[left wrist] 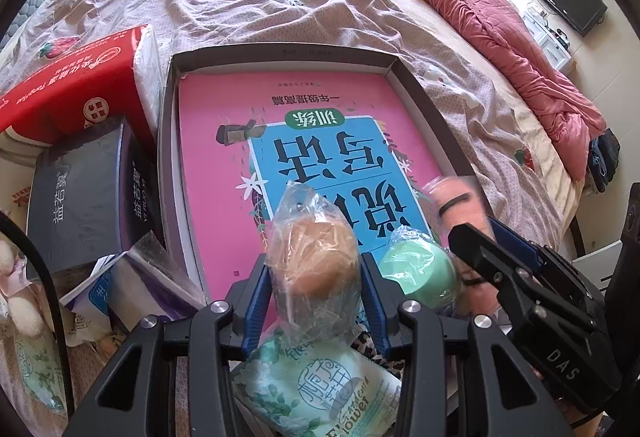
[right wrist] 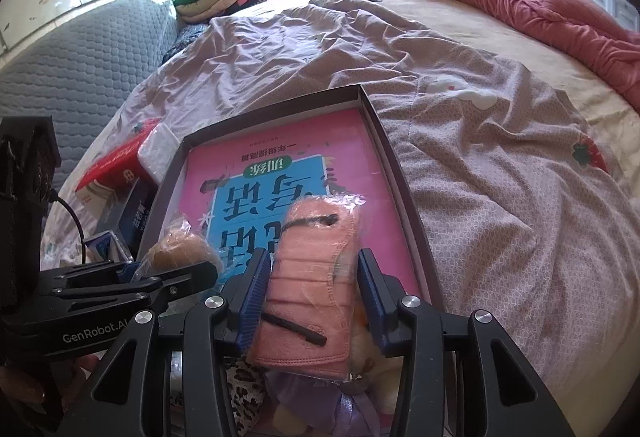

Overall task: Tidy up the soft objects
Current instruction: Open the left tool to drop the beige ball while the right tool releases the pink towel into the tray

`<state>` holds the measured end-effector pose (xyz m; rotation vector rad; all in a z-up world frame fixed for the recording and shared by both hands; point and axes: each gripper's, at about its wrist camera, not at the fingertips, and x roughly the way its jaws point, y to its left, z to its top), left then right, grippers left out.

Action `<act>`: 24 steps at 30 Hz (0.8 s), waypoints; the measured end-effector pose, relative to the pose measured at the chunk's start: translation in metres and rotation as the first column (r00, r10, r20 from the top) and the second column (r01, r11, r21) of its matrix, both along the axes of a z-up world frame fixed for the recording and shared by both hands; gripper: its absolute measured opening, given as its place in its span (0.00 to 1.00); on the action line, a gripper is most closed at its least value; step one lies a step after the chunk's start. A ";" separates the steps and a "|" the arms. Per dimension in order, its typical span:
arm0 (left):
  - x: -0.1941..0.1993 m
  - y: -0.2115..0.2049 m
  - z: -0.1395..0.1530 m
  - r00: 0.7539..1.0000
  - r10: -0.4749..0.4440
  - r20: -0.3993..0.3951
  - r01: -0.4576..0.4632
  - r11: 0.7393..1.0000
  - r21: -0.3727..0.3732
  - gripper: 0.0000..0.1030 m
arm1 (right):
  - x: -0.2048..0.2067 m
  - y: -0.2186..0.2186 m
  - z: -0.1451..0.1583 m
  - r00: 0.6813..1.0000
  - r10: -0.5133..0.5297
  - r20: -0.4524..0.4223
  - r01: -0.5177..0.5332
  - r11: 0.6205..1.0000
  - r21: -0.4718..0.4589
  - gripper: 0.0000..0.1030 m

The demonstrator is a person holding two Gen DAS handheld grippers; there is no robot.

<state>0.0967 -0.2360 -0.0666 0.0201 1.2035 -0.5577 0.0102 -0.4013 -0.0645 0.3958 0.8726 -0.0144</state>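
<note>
A brown round soft thing in a clear bag [left wrist: 316, 257] sits between the blue pads of my left gripper [left wrist: 314, 265], which is shut on it just above the near end of a dark shallow tray [left wrist: 280, 55]. A pink book [left wrist: 320, 109] lies flat in the tray. My right gripper [right wrist: 313, 257] is shut on a pink folded cloth pack in a clear wrapper [right wrist: 312, 285]; its right pad meets only the wrapper's edge. In the right wrist view, the left gripper [right wrist: 172, 269] and the brown thing [right wrist: 180, 249] show at the left. The right gripper [left wrist: 476, 229] shows at the right of the left wrist view.
A green round bagged item [left wrist: 420, 269], a flower-print tissue pack [left wrist: 316, 389], a plush toy with purple ribbon [right wrist: 372, 361] and leopard fabric [right wrist: 244, 389] crowd the tray's near end. A red box [left wrist: 72, 77] and dark box [left wrist: 88, 205] stand left. A pink quilt [left wrist: 500, 17] lies on the bed.
</note>
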 end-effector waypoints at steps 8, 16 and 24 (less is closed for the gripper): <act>-0.001 -0.002 0.000 1.000 -0.004 -0.006 0.004 1.000 0.010 0.45 | -0.004 -0.008 0.005 0.999 -0.037 0.033 0.036 0.999 0.032 0.53; -0.004 -0.002 0.007 1.000 -0.014 0.021 0.013 1.000 0.018 0.54 | -0.010 -0.020 0.011 0.994 -0.086 0.073 0.081 0.995 0.063 0.57; -0.009 -0.001 0.017 0.999 -0.024 0.036 0.024 1.000 0.002 0.62 | -0.011 -0.024 0.012 0.991 -0.108 0.077 0.103 0.993 0.061 0.58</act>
